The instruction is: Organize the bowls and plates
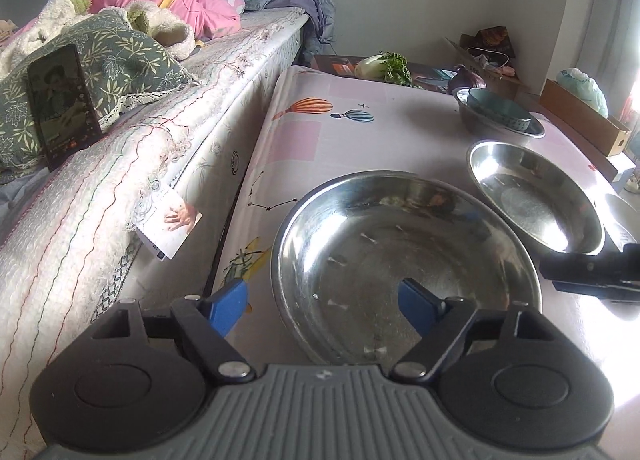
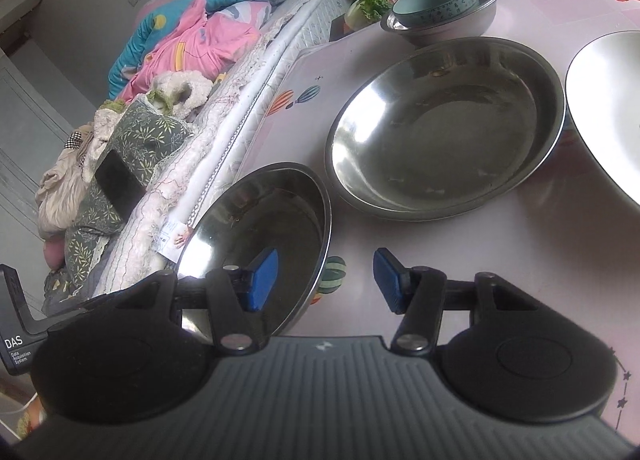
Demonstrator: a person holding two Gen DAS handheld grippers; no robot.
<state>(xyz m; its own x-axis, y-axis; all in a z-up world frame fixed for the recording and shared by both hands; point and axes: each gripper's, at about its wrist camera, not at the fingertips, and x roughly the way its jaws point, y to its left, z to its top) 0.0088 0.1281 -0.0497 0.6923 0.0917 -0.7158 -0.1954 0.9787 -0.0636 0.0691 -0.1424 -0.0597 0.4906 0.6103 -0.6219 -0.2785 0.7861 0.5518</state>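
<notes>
- Now my left claw (image 1: 322,300) hangs released, straddling the rim of the big steel plate (image 1: 400,228).
- Right claw (image 2: 325,272) released too, astride the nearest plate (image 2: 280,212).

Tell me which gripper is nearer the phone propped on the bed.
Left. The left gripper straddles the steel plate's bed-side rim, with the phone off to its left. The right gripper sits at the plate's opposite rim.
</notes>
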